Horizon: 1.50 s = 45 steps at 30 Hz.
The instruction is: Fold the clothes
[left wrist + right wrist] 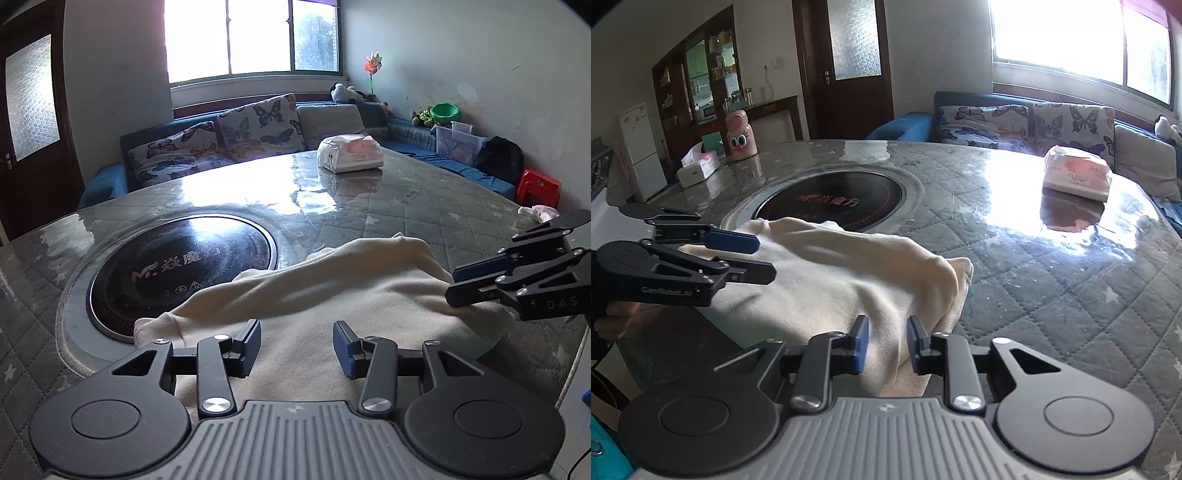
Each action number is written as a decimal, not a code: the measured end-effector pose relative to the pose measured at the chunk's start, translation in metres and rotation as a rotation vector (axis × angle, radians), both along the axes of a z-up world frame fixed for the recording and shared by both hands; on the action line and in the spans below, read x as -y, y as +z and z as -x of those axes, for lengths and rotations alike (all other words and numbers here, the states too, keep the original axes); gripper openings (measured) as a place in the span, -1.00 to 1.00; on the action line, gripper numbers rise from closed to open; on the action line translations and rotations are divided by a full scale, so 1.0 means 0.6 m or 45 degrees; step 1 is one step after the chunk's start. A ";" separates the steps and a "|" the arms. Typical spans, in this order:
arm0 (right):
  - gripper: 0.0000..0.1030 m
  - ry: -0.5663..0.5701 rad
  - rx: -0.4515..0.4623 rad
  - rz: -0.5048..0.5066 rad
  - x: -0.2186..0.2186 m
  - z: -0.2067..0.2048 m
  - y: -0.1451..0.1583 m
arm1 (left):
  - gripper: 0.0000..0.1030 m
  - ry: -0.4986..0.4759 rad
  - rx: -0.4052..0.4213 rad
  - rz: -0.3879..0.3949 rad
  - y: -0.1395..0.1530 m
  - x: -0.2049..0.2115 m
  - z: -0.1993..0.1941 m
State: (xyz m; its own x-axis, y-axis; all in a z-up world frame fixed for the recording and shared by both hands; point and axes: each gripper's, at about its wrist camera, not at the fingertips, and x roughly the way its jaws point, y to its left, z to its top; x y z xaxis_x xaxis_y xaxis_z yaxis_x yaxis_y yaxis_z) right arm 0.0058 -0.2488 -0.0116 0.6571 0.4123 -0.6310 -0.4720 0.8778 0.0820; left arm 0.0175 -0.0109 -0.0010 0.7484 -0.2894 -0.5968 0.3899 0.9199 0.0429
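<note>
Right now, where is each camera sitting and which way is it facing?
Left wrist: on the left tongs, facing the window and sofa; right tongs enter right.
Right wrist: on the right tongs, facing the door and shelves; left tongs and a hand enter left.
Shared: cream garment, round cooktop, tissue pack.

the round black cooktop [181, 273] set in the table bore a pink "mf" logo with chinese characters. the right gripper [452, 282] showed "das"; the left gripper [764, 258] read, perhaps, "genrobot.ai".
</note>
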 end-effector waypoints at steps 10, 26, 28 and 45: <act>-0.38 -0.025 -0.019 0.002 0.002 -0.005 -0.006 | -0.09 0.017 -0.023 0.014 -0.007 -0.007 0.007; -0.13 -0.098 0.006 -0.011 0.014 -0.007 0.002 | -0.03 0.024 -0.029 0.014 -0.011 -0.019 0.015; -0.13 -0.112 0.014 -0.009 0.017 -0.003 0.004 | -0.03 0.025 -0.024 0.015 -0.010 -0.022 0.016; -0.22 -0.104 0.003 0.005 0.018 0.002 -0.004 | -0.03 -0.032 -0.024 -0.020 -0.010 -0.020 0.027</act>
State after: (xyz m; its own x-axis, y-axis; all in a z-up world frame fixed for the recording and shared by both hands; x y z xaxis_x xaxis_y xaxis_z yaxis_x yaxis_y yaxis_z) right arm 0.0045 -0.2595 -0.0137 0.6896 0.3552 -0.6311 -0.3993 0.9135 0.0779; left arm 0.0015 0.0010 -0.0070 0.7293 -0.2987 -0.6155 0.4140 0.9089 0.0495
